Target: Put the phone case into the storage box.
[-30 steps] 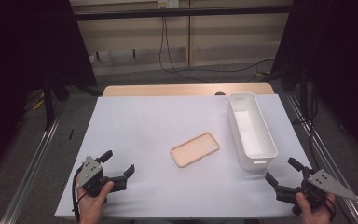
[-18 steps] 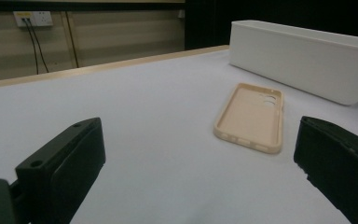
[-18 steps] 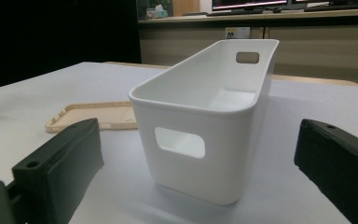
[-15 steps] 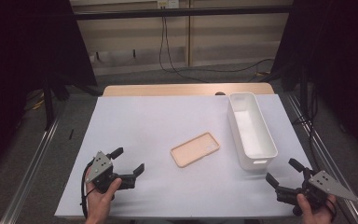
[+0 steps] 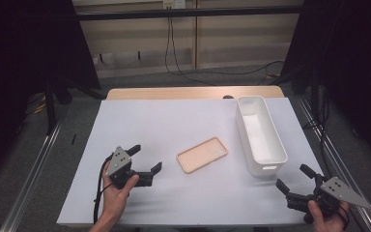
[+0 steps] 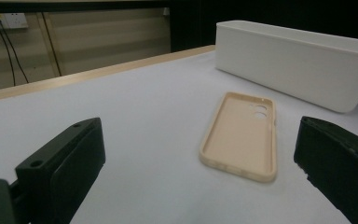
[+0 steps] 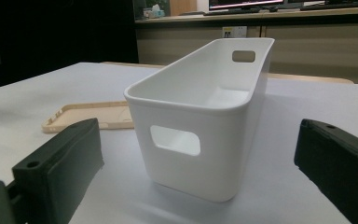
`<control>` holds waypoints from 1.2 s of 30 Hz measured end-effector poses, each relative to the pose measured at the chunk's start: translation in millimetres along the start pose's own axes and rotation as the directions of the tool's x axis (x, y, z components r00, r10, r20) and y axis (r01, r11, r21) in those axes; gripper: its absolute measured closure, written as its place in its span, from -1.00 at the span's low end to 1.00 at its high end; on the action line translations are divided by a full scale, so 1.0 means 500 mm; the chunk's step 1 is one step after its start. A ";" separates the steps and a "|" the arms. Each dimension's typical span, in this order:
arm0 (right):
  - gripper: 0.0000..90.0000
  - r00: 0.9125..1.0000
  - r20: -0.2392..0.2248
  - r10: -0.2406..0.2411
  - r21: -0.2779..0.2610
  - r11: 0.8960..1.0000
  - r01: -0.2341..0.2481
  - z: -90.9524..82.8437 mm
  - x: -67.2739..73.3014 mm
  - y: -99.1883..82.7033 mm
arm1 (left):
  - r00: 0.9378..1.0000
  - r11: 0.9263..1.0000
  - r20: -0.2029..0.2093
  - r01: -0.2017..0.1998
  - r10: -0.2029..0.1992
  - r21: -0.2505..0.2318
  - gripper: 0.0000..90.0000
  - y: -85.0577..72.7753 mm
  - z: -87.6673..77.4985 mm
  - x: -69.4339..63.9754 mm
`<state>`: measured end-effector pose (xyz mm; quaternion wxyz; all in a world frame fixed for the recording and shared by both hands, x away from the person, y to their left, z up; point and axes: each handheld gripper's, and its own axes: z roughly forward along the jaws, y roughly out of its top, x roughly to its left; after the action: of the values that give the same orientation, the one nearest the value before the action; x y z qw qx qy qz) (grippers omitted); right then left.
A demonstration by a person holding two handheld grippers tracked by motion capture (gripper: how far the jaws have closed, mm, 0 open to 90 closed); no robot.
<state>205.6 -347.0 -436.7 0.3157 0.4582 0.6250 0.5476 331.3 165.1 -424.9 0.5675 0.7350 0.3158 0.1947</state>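
- White sheeting covers the table [image 5: 183, 121], with a strip of bare wood along the far edge and a dim room with wall sockets and cables behind.
- Landmark: the white plastic bin [image 5: 260, 133], upright and empty, standing lengthwise at the right of the sheet with a handle cut-out in each end wall.
- The beige phone case [image 5: 202, 154] lies flat just left of the bin, apart from it, hollow side up; the camera cut-out is at the end nearest the bin.
- My left gripper [image 5: 146, 162] sits left of the case, farther from the bin, low over the sheet. Its jaws stand spread wide with nothing between them. The left gripper view has the case [image 6: 242, 135] framed between the jaws, not touched. Judgement: I am lined up to take the case by its long edges.
- My right gripper [image 5: 293, 178] is at the near end of the bin, close to the table's front edge, jaws parted and empty, pointed at the bin's near wall [image 7: 200, 140].
- Judgement: the right gripper waits to steady the bin while the case goes in.
- Risk noted: the case is thin and flat, so the jaws may skid over it.
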 end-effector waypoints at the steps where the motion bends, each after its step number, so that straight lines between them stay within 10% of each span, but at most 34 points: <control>1: -0.98 1.000 -0.001 -0.005 0.002 1.000 0.005 0.000 -0.001 0.000 | 1.000 1.000 -0.002 0.003 -0.003 0.004 -0.95 0.004 0.006 -0.001; 8: -0.98 1.000 -0.009 -0.001 -0.008 1.000 0.001 -0.004 -0.001 0.000 | 0.999 1.000 0.029 0.014 -0.014 -0.010 -0.94 0.022 0.036 -0.003; 36: -0.98 1.000 -0.019 -0.006 -0.008 1.000 0.006 -0.005 0.001 0.000 | 0.990 0.982 0.141 -0.032 0.006 0.184 -0.89 0.055 0.157 -0.024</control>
<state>203.1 -347.7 -436.0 0.3134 0.4498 0.6272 0.5533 379.6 96.6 -419.9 0.5153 0.7997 0.2847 0.1178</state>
